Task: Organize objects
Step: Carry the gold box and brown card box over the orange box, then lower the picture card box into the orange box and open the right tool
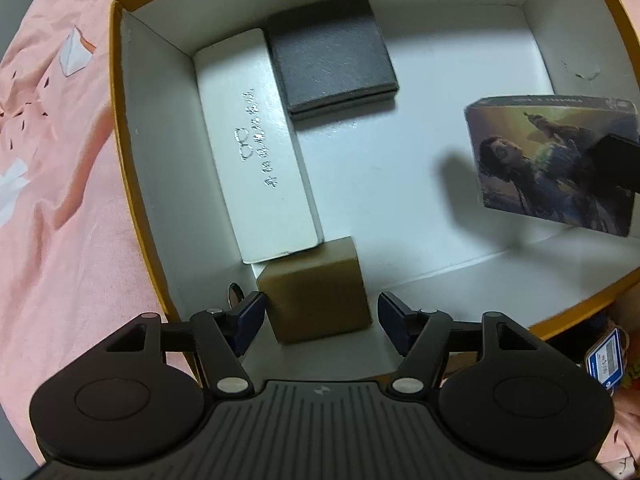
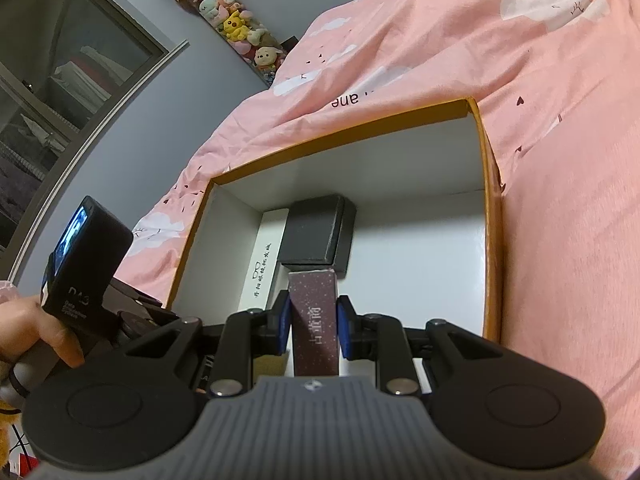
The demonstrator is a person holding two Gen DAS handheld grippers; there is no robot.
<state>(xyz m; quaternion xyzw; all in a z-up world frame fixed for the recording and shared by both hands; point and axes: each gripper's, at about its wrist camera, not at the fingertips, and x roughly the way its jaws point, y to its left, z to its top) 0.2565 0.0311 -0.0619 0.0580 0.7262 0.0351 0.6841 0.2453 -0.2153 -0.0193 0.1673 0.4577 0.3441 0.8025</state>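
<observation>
An orange storage box (image 1: 120,128) with a white inside lies on the pink bed. In it a long white case (image 1: 256,148) lies along the left wall, a black case (image 1: 332,56) beside it, and a brown cardboard box (image 1: 320,292) at the near end. My left gripper (image 1: 320,320) is open, its fingers either side of the brown box and apart from it. My right gripper (image 2: 313,320) is shut on a picture-printed box (image 2: 313,320), held over the orange box (image 2: 490,184); it shows in the left wrist view (image 1: 548,164) at right.
Pink bedsheet (image 2: 540,120) surrounds the orange box. A blue-white tag (image 1: 606,356) lies off the box's near right corner. A hanging row of plush toys (image 2: 232,20) and a glass-door cabinet (image 2: 60,80) stand against the grey wall.
</observation>
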